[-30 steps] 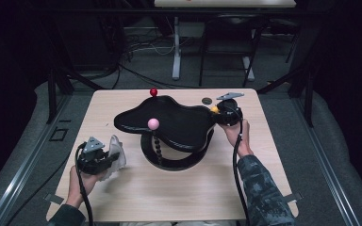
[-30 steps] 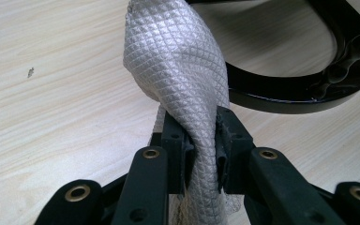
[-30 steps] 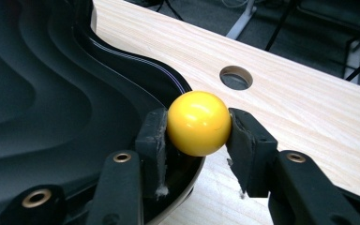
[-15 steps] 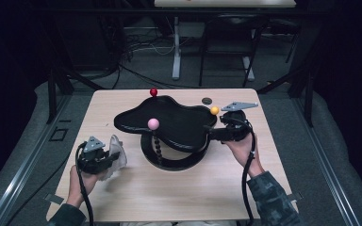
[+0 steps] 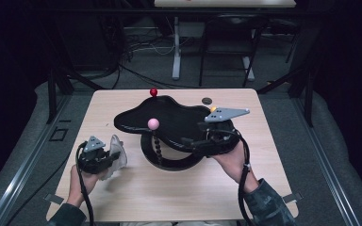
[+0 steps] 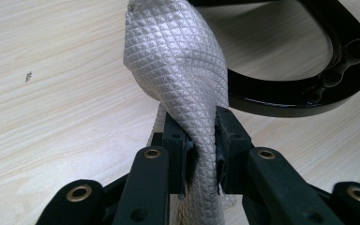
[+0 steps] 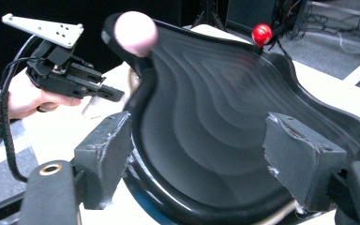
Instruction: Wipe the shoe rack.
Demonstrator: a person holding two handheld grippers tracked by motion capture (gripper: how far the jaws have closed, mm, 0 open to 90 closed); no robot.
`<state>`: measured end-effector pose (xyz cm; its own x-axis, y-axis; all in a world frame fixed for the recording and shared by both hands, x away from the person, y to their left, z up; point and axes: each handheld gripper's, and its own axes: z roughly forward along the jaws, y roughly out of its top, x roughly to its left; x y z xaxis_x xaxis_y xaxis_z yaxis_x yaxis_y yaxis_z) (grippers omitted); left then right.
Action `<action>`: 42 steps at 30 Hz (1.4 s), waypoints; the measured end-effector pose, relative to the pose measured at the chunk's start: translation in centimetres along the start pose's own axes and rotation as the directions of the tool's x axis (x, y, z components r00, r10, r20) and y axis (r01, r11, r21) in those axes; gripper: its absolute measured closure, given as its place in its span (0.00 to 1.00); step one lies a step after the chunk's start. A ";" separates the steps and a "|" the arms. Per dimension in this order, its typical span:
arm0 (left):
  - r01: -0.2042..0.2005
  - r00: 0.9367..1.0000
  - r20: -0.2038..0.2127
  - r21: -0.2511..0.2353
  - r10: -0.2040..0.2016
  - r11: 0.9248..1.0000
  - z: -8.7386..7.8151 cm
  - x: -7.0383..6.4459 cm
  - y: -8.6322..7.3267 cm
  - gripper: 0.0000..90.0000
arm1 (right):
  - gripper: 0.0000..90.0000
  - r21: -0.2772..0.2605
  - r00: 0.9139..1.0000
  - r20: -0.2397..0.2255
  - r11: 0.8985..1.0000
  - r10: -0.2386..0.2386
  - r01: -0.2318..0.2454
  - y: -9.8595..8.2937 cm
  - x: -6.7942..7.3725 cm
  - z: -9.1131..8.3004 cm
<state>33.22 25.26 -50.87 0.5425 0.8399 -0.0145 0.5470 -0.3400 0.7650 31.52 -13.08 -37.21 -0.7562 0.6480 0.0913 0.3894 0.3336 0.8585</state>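
**Cloth pinched at the left, black tray under the right**

On the pale wooden table (image 5: 136, 197), the left gripper (image 5: 104, 157) sits near the front left, its jaws clamped on a silvery quilted cloth (image 6: 183, 75) that stands up between them. Just beside it to the right is the black wavy tray (image 5: 169, 120) on its ring stand, with a pink ball (image 5: 153, 123) and a red ball (image 5: 153, 92) at its edges. The right gripper (image 5: 193, 141) reaches over the tray's right side, jaws spread wide apart and holding nothing.
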 end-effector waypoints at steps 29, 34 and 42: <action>-0.005 1.000 0.005 0.000 0.005 1.000 0.1 -0.2 0.0 0.86 | 0.60 0.033 0.994 0.016 0.993 -0.111 0.110 -1.3 1.1 1.0; -0.009 1.000 0.008 0.000 0.009 1.000 0.1 -0.3 0.0 0.86 | 0.61 0.031 0.992 0.031 0.992 -0.124 0.123 -1.4 0.7 0.9; 0.008 1.000 0.005 -0.013 -0.008 1.000 0.1 -0.3 0.1 0.88 | 0.62 0.016 0.990 0.068 0.992 -0.126 0.125 -1.6 -0.3 0.7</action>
<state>33.13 24.94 -50.89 0.5412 0.8406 -0.0237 0.5433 -0.3280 0.7728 31.46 -13.35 -38.95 -0.7617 0.6459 -0.0517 0.3005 0.4228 0.8550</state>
